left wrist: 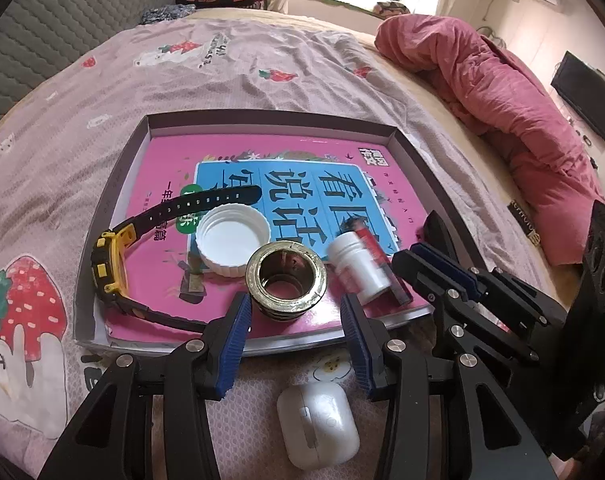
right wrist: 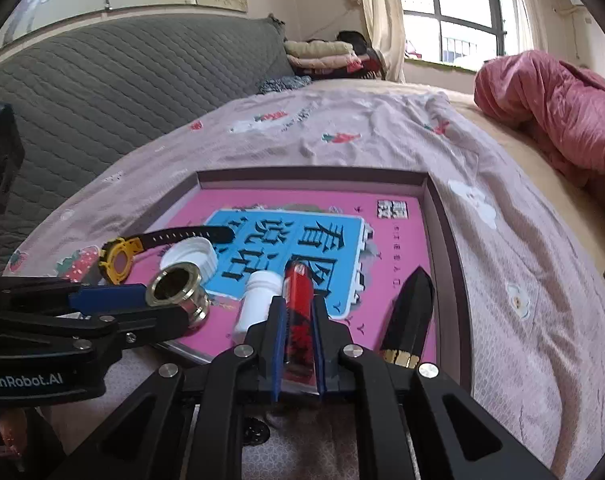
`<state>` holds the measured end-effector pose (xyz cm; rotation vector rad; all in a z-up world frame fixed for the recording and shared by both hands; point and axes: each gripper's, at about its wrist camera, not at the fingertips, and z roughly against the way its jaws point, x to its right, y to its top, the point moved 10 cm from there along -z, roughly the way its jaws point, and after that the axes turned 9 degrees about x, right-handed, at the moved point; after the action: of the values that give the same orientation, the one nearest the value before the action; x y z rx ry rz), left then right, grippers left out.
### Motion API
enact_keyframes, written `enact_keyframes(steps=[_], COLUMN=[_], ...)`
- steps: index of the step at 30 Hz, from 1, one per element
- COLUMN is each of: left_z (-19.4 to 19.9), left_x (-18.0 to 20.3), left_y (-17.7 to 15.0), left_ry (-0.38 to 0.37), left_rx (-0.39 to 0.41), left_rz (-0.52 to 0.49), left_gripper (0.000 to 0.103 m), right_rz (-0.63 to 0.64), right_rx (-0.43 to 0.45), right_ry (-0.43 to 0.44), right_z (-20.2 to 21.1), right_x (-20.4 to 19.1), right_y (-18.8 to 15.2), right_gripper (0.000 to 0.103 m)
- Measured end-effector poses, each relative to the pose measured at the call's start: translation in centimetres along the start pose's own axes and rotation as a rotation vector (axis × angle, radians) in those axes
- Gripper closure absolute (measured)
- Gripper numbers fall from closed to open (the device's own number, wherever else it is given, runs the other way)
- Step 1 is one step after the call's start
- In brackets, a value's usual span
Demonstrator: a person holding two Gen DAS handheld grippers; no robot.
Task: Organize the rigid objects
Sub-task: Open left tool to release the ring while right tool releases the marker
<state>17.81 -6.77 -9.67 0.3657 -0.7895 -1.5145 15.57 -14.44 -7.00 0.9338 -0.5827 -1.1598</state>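
Observation:
A shallow box [left wrist: 262, 120] lined with a pink book lies on the bed. In it are a yellow-black watch [left wrist: 110, 260], a white lid [left wrist: 232, 240], a brass ring fitting [left wrist: 286, 276], a white bottle [left wrist: 358, 268], a red lighter [right wrist: 298, 300] and a black pointed object [right wrist: 410, 312]. My left gripper [left wrist: 294, 312] is open, its fingers either side of the brass fitting at the box's near edge. My right gripper [right wrist: 298, 312] is shut on the red lighter, which rests beside the white bottle [right wrist: 256, 300]. The right gripper also shows in the left wrist view [left wrist: 442, 272].
A white earbud case [left wrist: 318, 424] lies on the bedsheet just outside the box, under my left gripper. A pink quilt [left wrist: 502, 92] is bunched at the right. A grey headboard [right wrist: 122, 80] stands at the left, folded clothes [right wrist: 322, 54] behind.

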Motion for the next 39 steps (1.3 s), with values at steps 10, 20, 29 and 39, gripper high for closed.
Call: enact_keyframes(steps=[10, 20, 29, 39], left_z=[1.1, 1.3, 1.2, 1.6], left_x=[0.1, 0.1, 0.1, 0.0], left_y=[0.5, 0.7, 0.4, 0.6], left_ry=[0.000, 0.002, 0.000, 0.008], left_rx=[0.018, 0.023, 0.016, 0.028], left_rz=[0.000, -0.003, -0.002, -0.004], left_gripper=[0.056, 0.056, 0.056, 0.056], right_rz=[0.015, 0.020, 0.016, 0.017], right_rx=[0.052, 0.081, 0.087, 0.144], right_ry=[-0.001, -0.006, -0.012, -0.005], right_z=[1.0, 1.7, 1.7, 2.7], right_x=[-0.1, 0.1, 0.3, 0.1], right_y=[1.1, 1.6, 1.6, 2.6], right_gripper=[0.077, 0.076, 0.066, 0.053])
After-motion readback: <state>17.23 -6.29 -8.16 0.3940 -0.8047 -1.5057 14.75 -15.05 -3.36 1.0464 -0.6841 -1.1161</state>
